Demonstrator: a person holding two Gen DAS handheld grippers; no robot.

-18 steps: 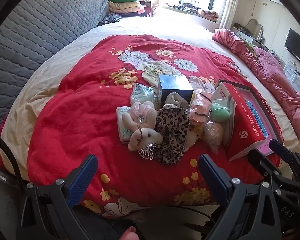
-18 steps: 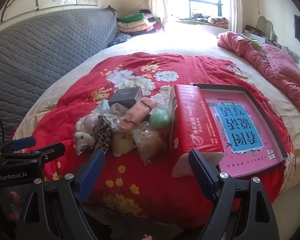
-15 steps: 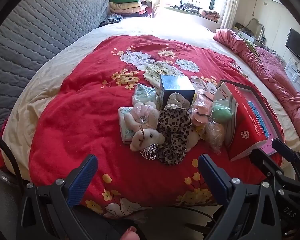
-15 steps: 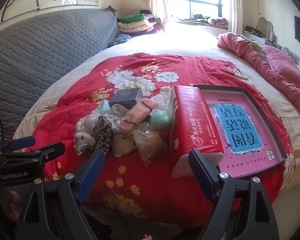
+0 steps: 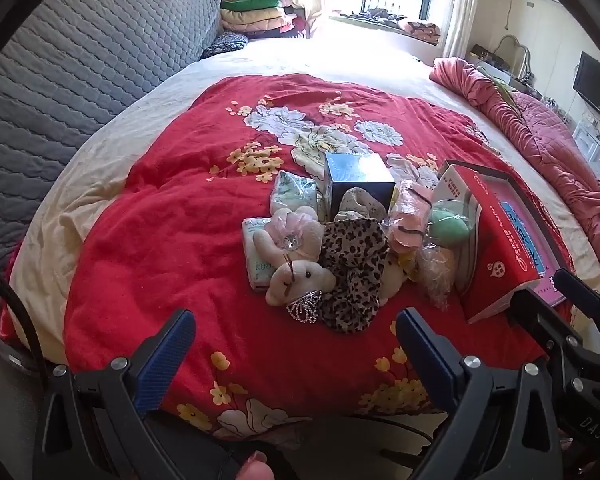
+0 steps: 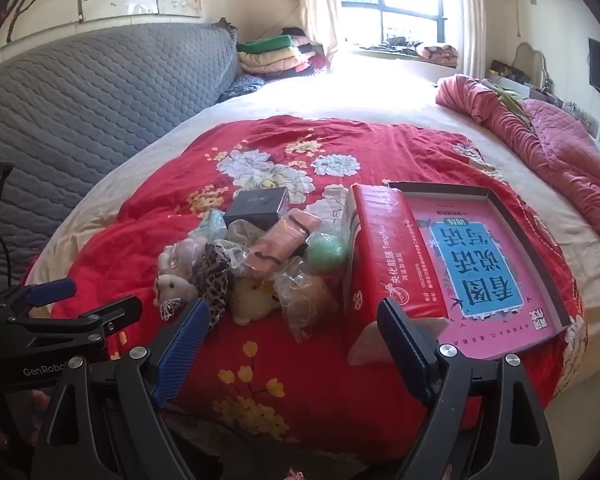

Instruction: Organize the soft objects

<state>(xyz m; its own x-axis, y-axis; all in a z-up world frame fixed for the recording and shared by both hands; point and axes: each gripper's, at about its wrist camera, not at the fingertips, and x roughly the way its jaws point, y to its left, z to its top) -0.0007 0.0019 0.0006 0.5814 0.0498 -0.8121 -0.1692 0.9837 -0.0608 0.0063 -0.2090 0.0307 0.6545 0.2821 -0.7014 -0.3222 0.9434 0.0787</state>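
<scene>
A heap of soft things lies on the red flowered blanket (image 5: 172, 240): a small plush bear (image 5: 300, 276) with a silver crown, a leopard-print cloth (image 5: 354, 268), a pink pouch (image 5: 410, 220), a green ball (image 5: 450, 226) and a bagged bun (image 5: 436, 272). The right wrist view shows the bear (image 6: 176, 286), the leopard cloth (image 6: 214, 276) and the green ball (image 6: 326, 252). My left gripper (image 5: 294, 354) is open and empty, short of the heap. My right gripper (image 6: 290, 346) is open and empty, in front of the heap.
A red tissue pack (image 6: 388, 264) leans against an open box lid with a pink printed sheet (image 6: 472, 256). A dark blue box (image 5: 358, 180) stands behind the heap. A grey quilted headboard (image 5: 60, 92) runs along the left; a pink quilt (image 5: 540, 140) lies at the right.
The left wrist view has shifted slightly, so the heap sits a little more to the right and lower. The right gripper has hardly moved. Both grippers stay open.
</scene>
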